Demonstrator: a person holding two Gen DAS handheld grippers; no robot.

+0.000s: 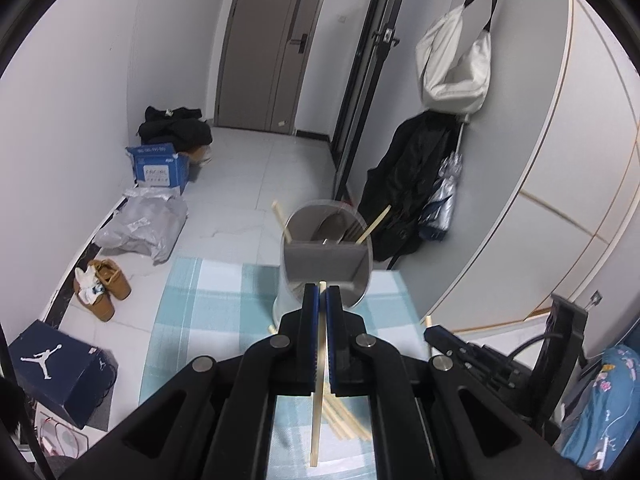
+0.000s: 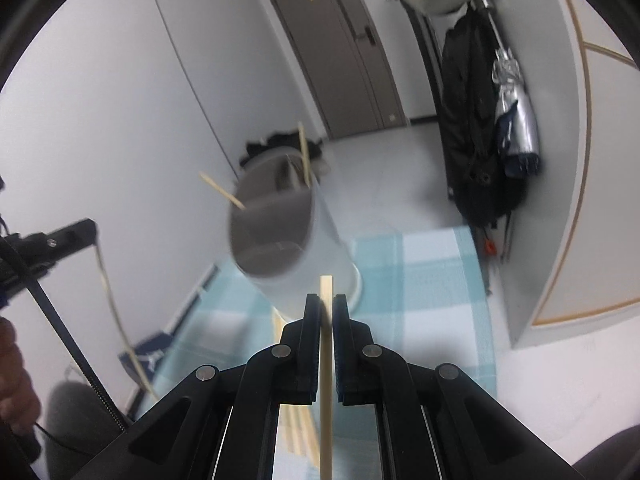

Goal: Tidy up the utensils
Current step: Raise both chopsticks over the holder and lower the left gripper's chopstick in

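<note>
A white utensil holder [image 1: 326, 256] with a grey divided inside stands on the blue checked cloth [image 1: 208, 300]. It holds two chopsticks [image 1: 282, 220] and metal utensils. My left gripper [image 1: 322, 292] is shut on a wooden chopstick [image 1: 318, 392], just in front of the holder's near rim. More chopsticks [image 1: 344, 420] lie on the cloth below it. In the right wrist view, my right gripper [image 2: 327, 300] is shut on another chopstick [image 2: 326, 380], close to the blurred holder [image 2: 280, 232]. The left gripper [image 2: 60, 240] shows at the left with its chopstick [image 2: 112, 304] hanging down.
The table edge drops to a tiled floor with a shoe box [image 1: 60, 368], brown shoes [image 1: 104, 288], a grey bag [image 1: 144, 228] and a blue box [image 1: 160, 168]. A black coat [image 1: 404, 184] and white bag [image 1: 456, 64] hang at the right wall.
</note>
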